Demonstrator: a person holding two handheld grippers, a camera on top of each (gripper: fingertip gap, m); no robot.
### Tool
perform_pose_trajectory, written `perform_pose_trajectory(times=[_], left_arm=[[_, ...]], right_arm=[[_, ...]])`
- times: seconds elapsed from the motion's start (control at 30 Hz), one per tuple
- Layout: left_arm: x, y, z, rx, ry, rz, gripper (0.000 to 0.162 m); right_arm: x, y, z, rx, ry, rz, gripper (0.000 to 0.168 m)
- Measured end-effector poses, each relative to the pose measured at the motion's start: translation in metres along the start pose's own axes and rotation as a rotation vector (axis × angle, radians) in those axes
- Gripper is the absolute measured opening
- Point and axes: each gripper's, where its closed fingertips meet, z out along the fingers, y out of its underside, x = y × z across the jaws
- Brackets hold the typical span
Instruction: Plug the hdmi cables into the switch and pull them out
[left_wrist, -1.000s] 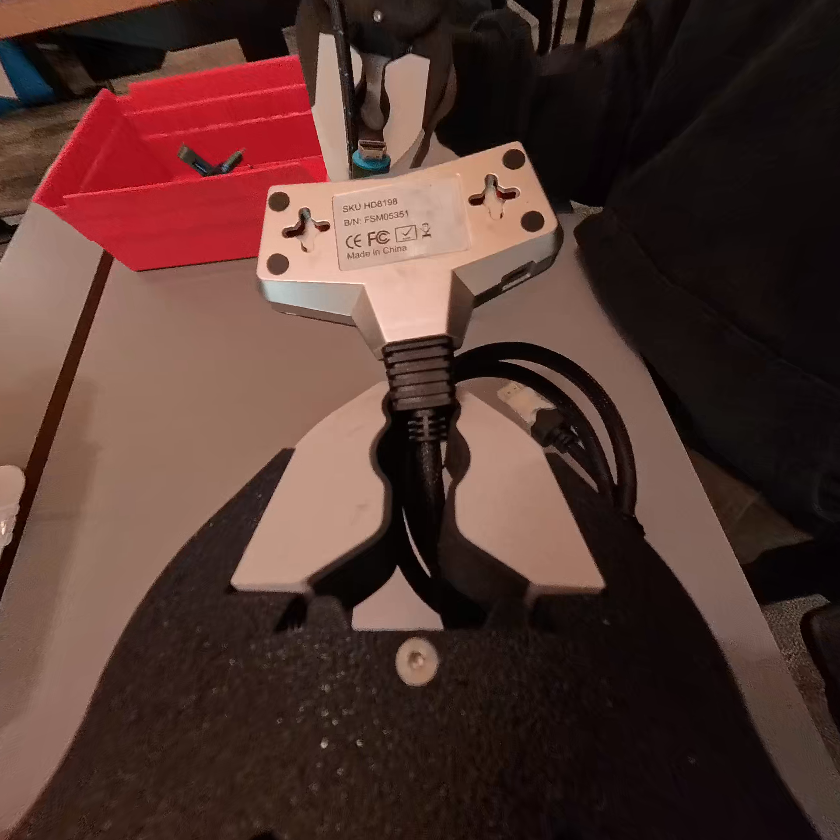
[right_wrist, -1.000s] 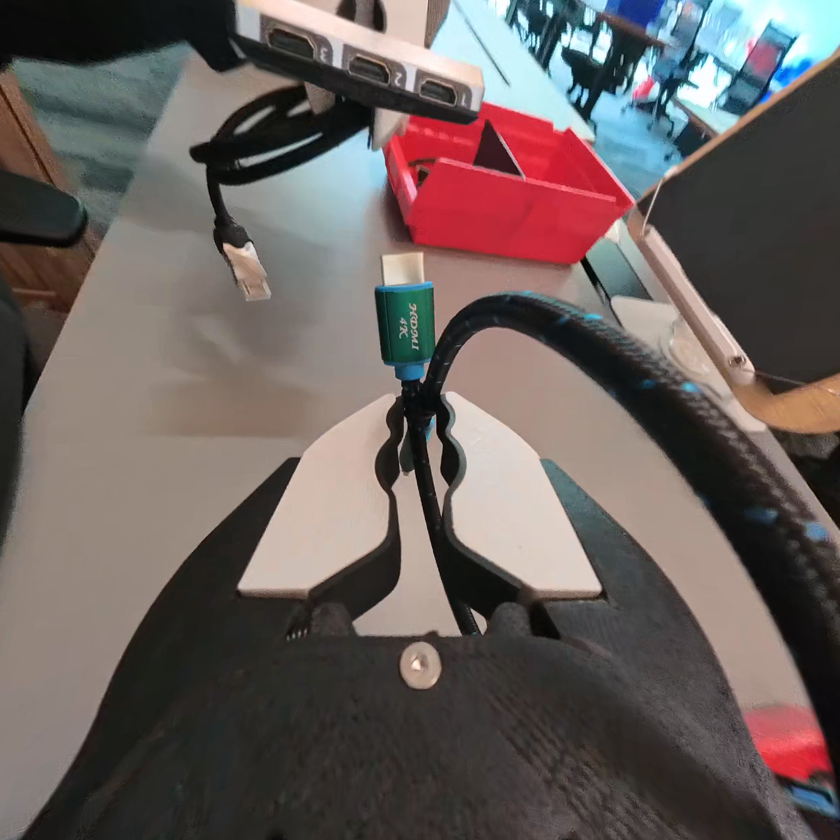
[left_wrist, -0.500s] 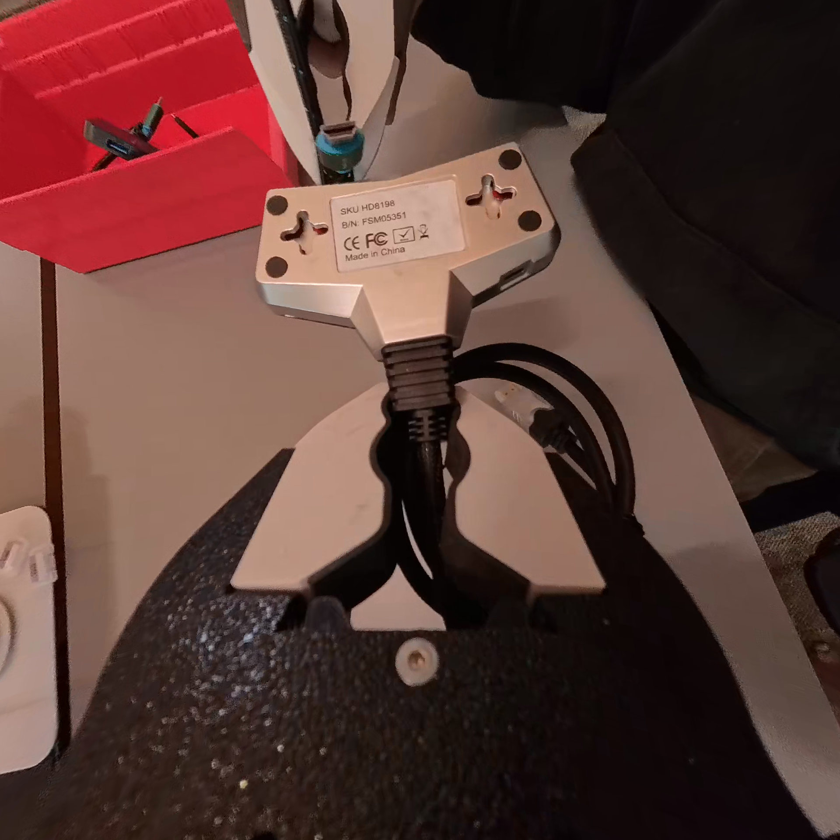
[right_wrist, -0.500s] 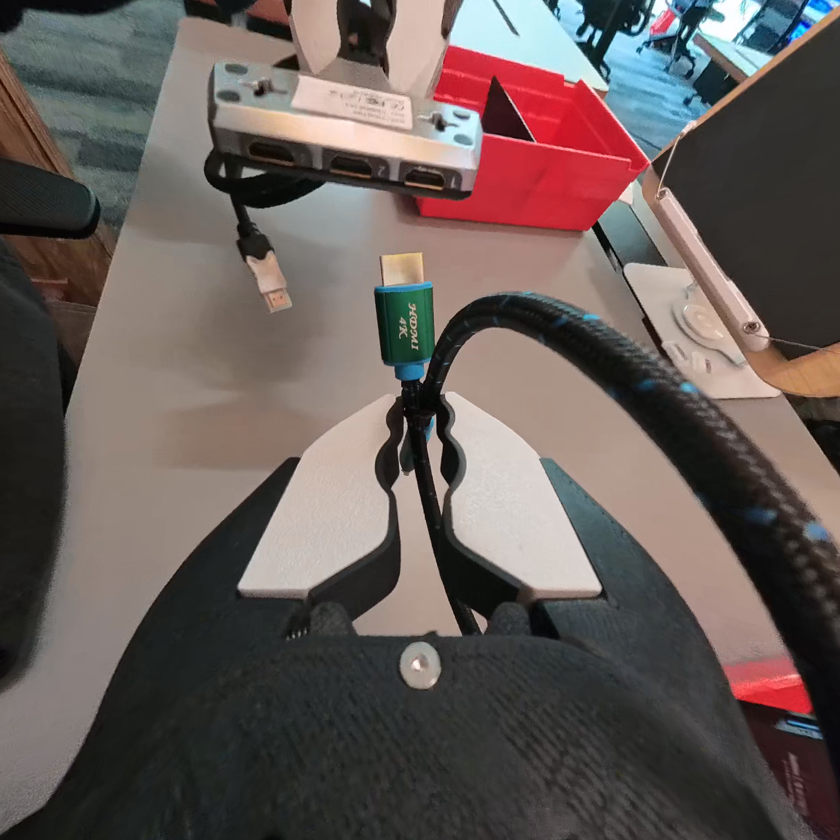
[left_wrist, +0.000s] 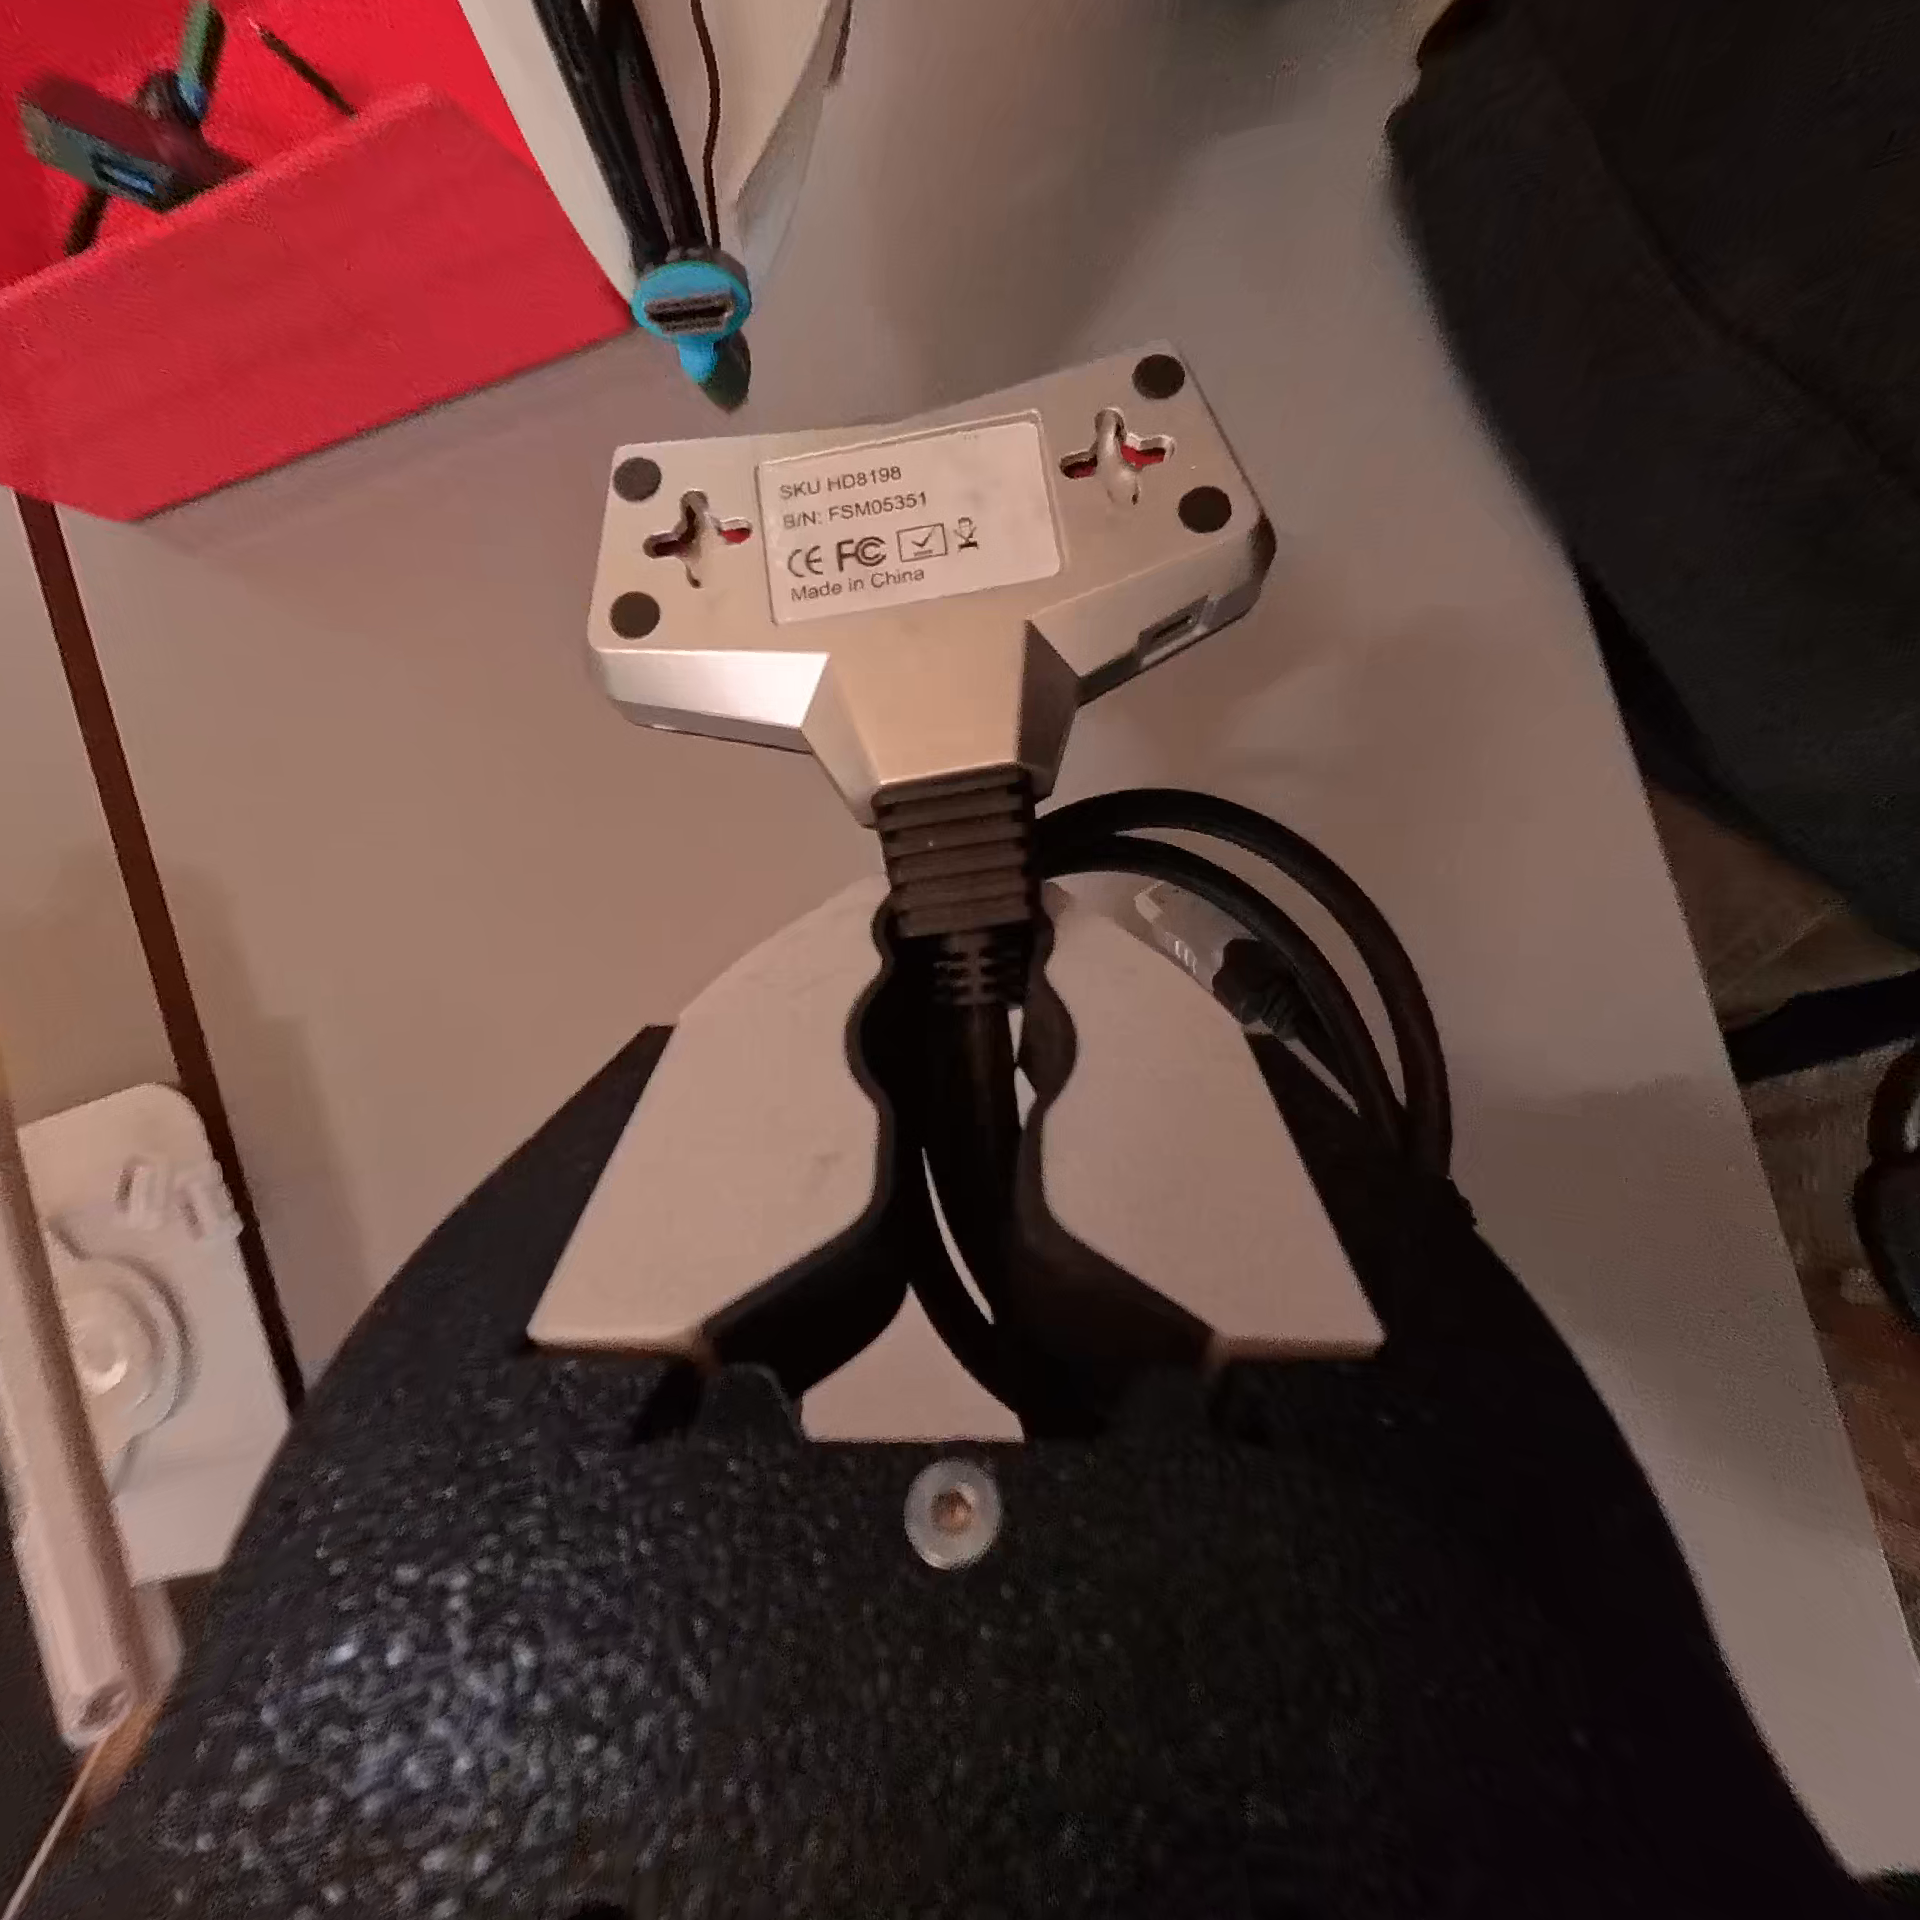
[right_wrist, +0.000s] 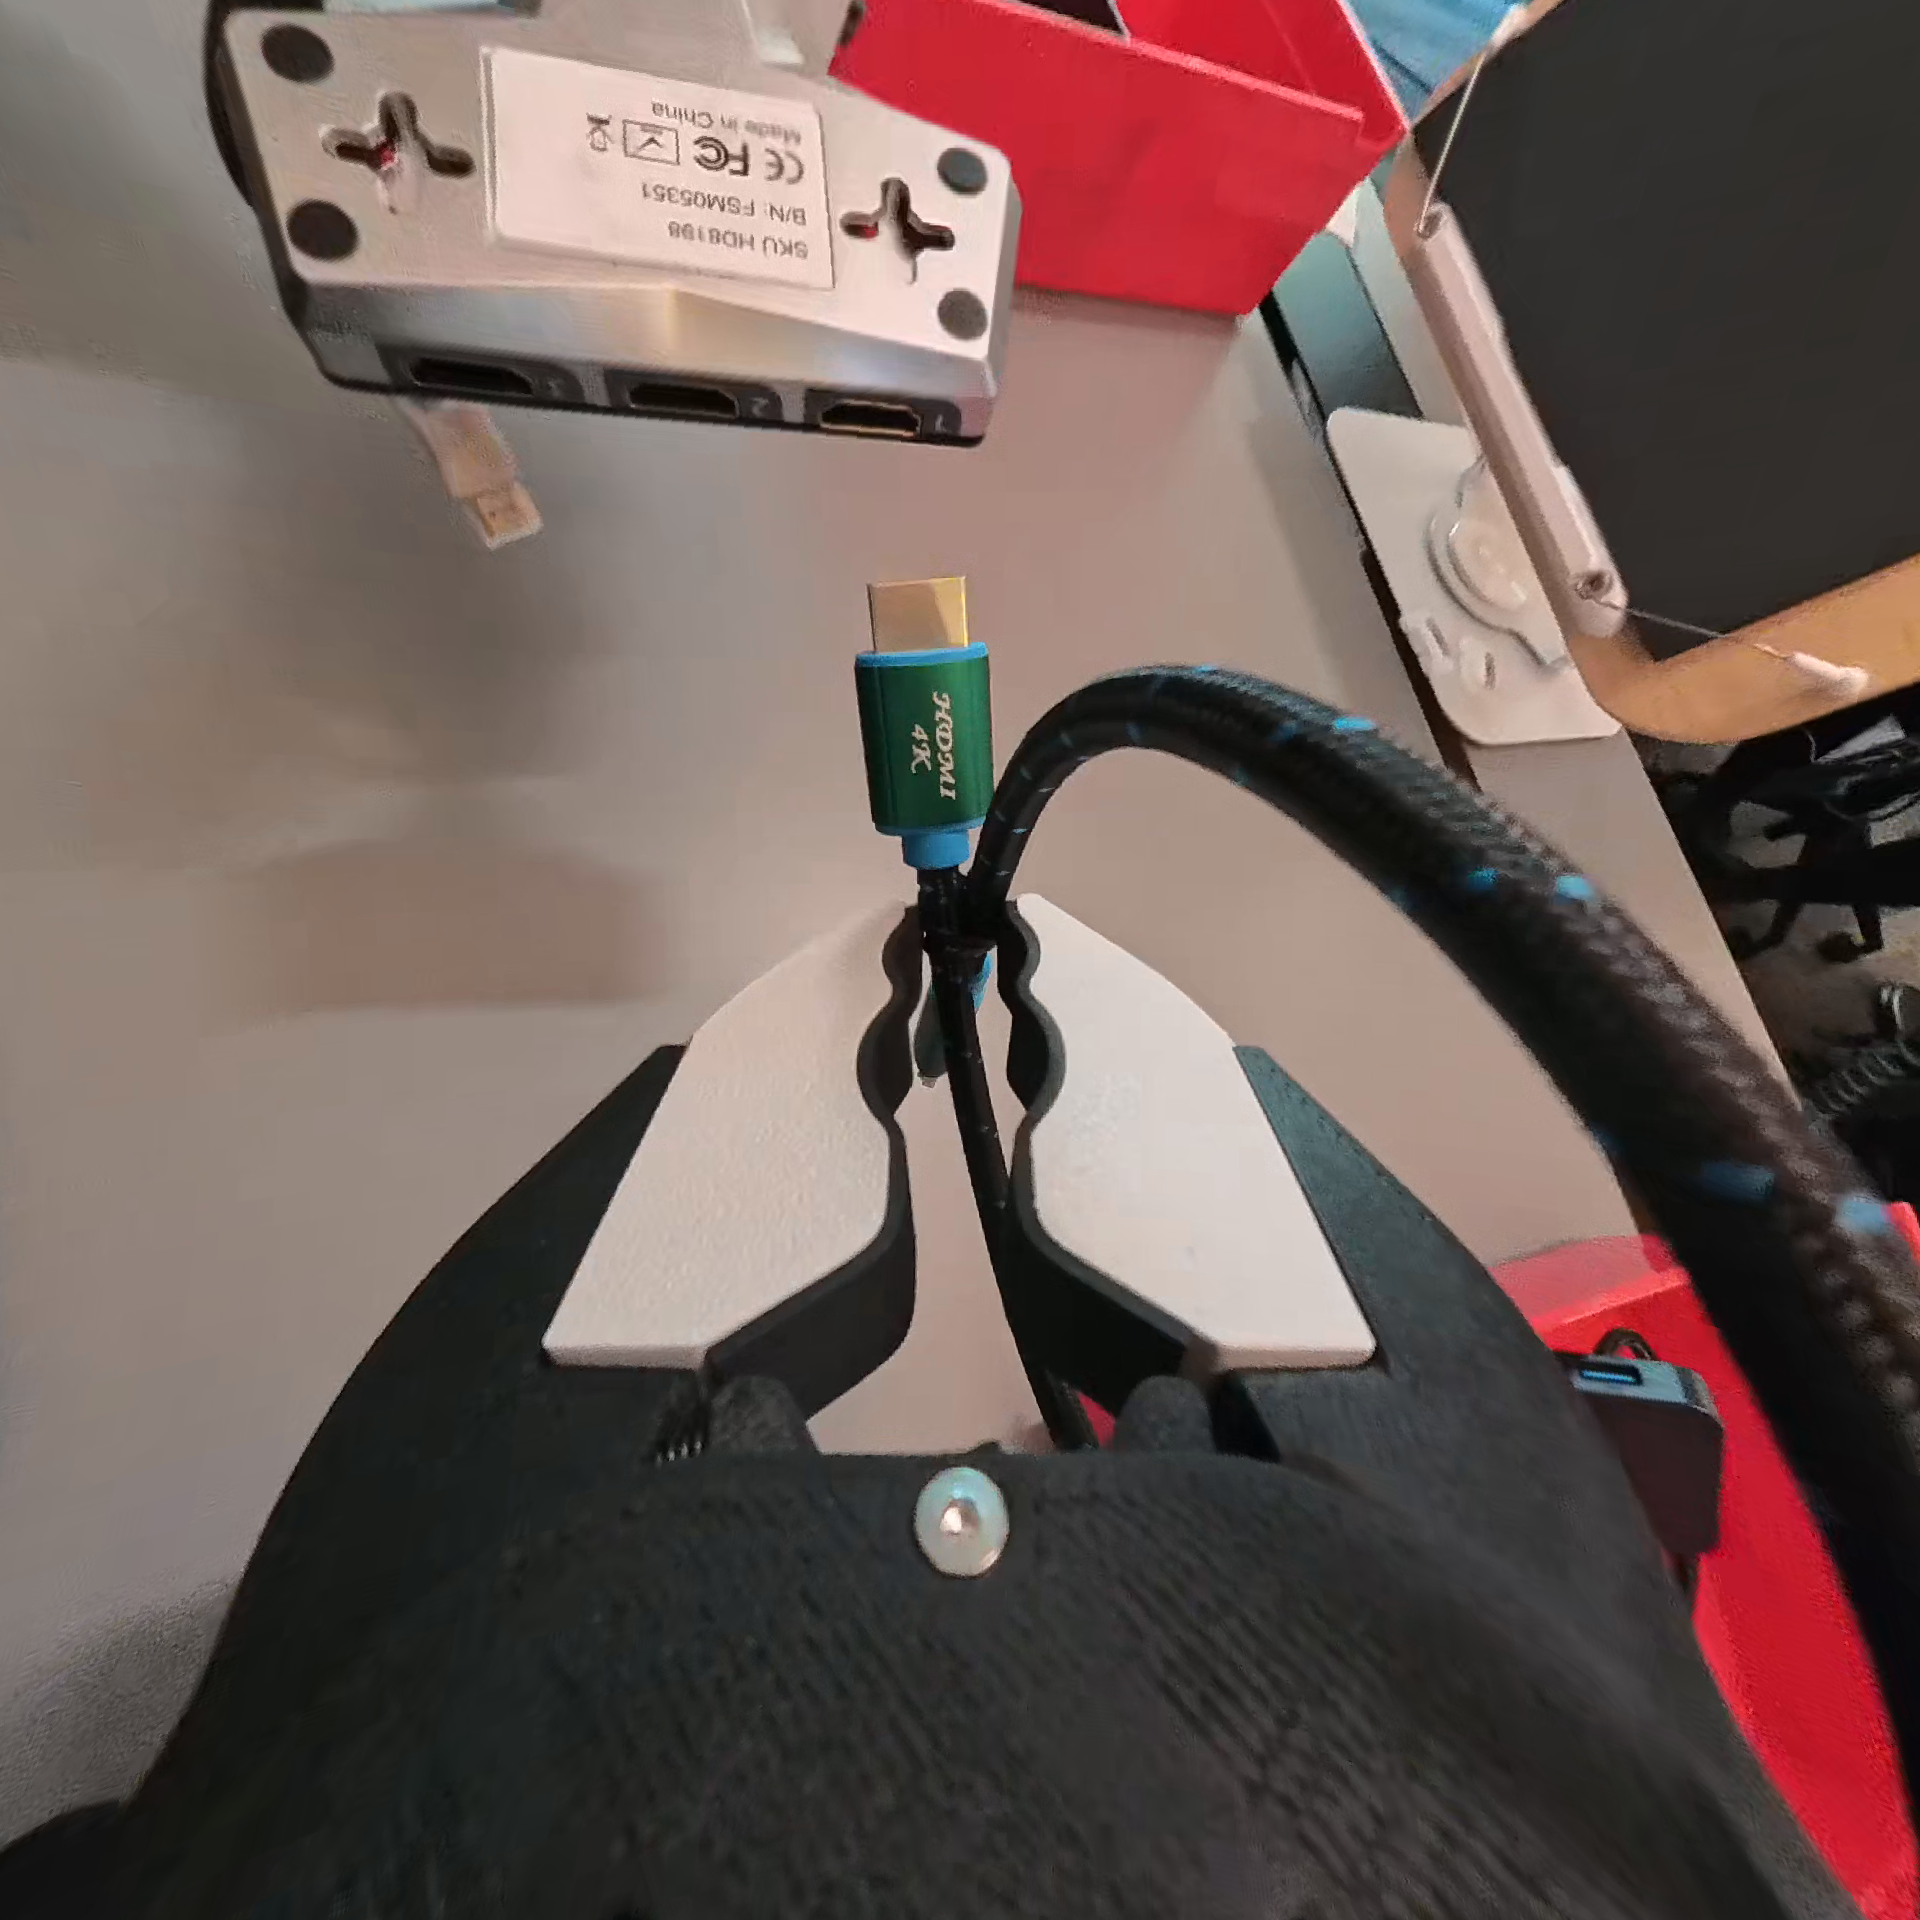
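The left gripper (left_wrist: 961, 971) is clamped on the ribbed black strain relief and thick black lead of the silver metal HDMI switch (left_wrist: 925, 561), holding the box off the grey tabletop (left_wrist: 416, 883) with its labelled underside turned up. Gripping at the lead rather than the body appears meant to leave the port face clear. In the right wrist view that face shows three sockets in a row, all empty (right_wrist: 675, 400), turned toward the other tool.

The right gripper (right_wrist: 956, 935) is closed on the black braided cable with blue flecks (right_wrist: 1351, 790), pinching it just behind the green-sleeved HDMI plug with a gold tip (right_wrist: 920, 707), so the plug stands out straight ahead of the fingertips. The rest of the cable loops back over to the right. The plug's tip is near the switch but apart from it, roughly in line with the rightmost socket.

A second gold-tipped connector (right_wrist: 483, 473), on the switch's own lead, dangles below the box. A red plastic bin (left_wrist: 260, 343) sits behind, holding small adapters. The insertion is judged not yet begun; the plug looks to need a short, square push forward.
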Motion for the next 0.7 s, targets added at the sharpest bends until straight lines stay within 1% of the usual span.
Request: perform_pose_trajectory(times=[0.1,0.17,0.27,0.4,0.5,0.63,0.7], left_arm=[[-0.002,0.004,0.003,-0.114,-0.004,0.026,0.018],[-0.002,0.006,0.006,-0.161,0.000,0.032,0.018],[-0.003,0.006,0.009,-0.155,0.006,0.024,0.018],[-0.006,0.005,0.010,-0.089,0.005,-0.026,0.018],[-0.009,-0.001,0.008,0.017,0.010,-0.108,0.018],[-0.006,-0.016,0.002,0.182,0.043,-0.194,0.017],[-0.005,-0.020,-0.001,0.230,0.047,-0.215,0.017]], right_arm=[[-0.004,0.003,0.006,-0.034,-0.010,-0.016,0.014],[-0.007,0.005,0.010,-0.055,-0.022,-0.024,0.014],[-0.007,0.007,0.013,-0.076,-0.016,-0.033,0.014],[0.004,0.011,0.015,-0.082,0.057,-0.054,0.014],[0.020,0.011,0.016,-0.056,0.177,-0.092,0.014],[0.060,0.003,0.002,-0.017,0.545,-0.218,0.014],[0.069,-0.001,-0.007,-0.012,0.667,-0.295,0.014]])
